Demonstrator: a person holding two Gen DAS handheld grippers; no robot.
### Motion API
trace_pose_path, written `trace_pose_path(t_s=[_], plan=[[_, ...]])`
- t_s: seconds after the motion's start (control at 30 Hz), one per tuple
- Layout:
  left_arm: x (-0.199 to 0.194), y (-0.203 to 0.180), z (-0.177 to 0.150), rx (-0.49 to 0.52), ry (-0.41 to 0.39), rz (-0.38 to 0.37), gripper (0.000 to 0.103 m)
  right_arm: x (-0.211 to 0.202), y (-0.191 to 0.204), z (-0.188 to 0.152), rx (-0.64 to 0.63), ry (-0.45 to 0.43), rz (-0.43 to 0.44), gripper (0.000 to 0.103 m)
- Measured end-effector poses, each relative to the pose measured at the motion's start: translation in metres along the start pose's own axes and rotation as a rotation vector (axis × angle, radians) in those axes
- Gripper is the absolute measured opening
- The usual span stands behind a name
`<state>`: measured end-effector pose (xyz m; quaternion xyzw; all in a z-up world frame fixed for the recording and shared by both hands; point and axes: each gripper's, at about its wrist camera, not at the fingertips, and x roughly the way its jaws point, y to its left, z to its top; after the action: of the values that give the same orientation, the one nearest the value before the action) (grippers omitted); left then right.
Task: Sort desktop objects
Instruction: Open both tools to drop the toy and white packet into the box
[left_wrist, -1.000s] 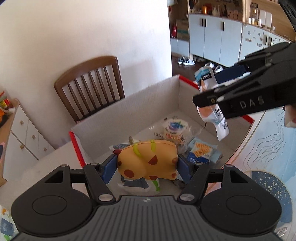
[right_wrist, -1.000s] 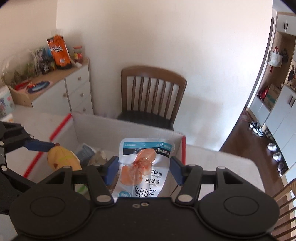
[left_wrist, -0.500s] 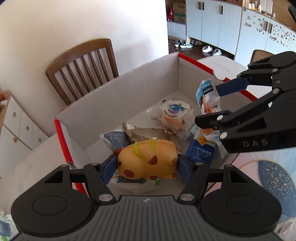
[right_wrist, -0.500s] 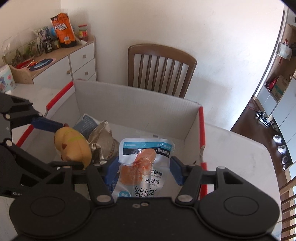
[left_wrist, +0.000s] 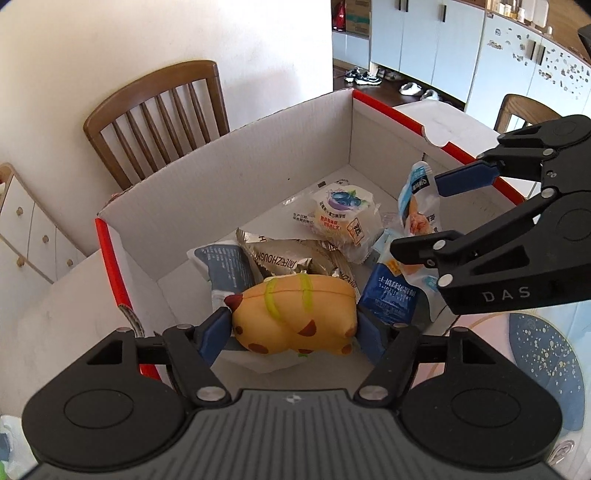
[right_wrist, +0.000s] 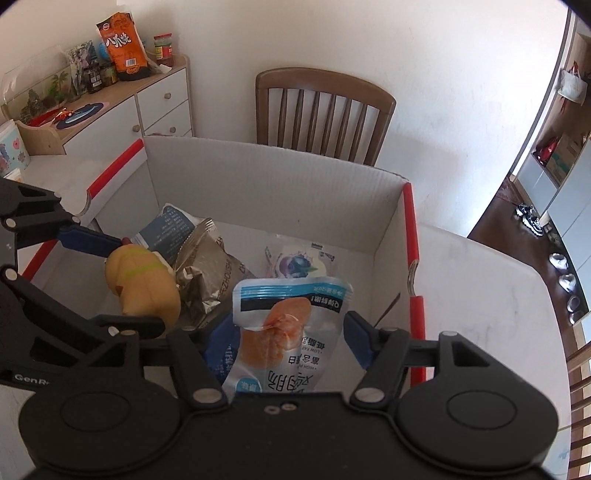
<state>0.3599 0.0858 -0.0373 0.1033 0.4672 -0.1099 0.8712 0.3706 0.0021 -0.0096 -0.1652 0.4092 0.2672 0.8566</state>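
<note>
Two grippers, one box

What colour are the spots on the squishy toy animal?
Reddish-brown spots on the orange-yellow soft toy animal, with green stripes; clearest in the left wrist view.

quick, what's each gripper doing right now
left gripper: jaws opening, yellow toy between them.
right gripper: jaws opening, chicken snack pouch between them.

Wooden slat-back chair is seen against the white wall, behind the table. White drawer cabinet is placed left of it; an orange snack bag and jars are stood on top. Shoes are scattered by pale blue cupboards
</note>
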Motion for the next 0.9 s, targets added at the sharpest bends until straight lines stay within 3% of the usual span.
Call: trace_pose_path(t_s=[0.3,0.9], plan=[[-0.009,0.005,-0.004,-0.047,0.001,-0.023,0.079,-0.009,-0.006,0.001,0.026,-0.015,0.017,0.070],[-0.065,-0.010,-0.016,-0.067,-0.092,0.011,0.079,-0.056,0.000,-0.005,0.017,-0.060,0.035,0.072]])
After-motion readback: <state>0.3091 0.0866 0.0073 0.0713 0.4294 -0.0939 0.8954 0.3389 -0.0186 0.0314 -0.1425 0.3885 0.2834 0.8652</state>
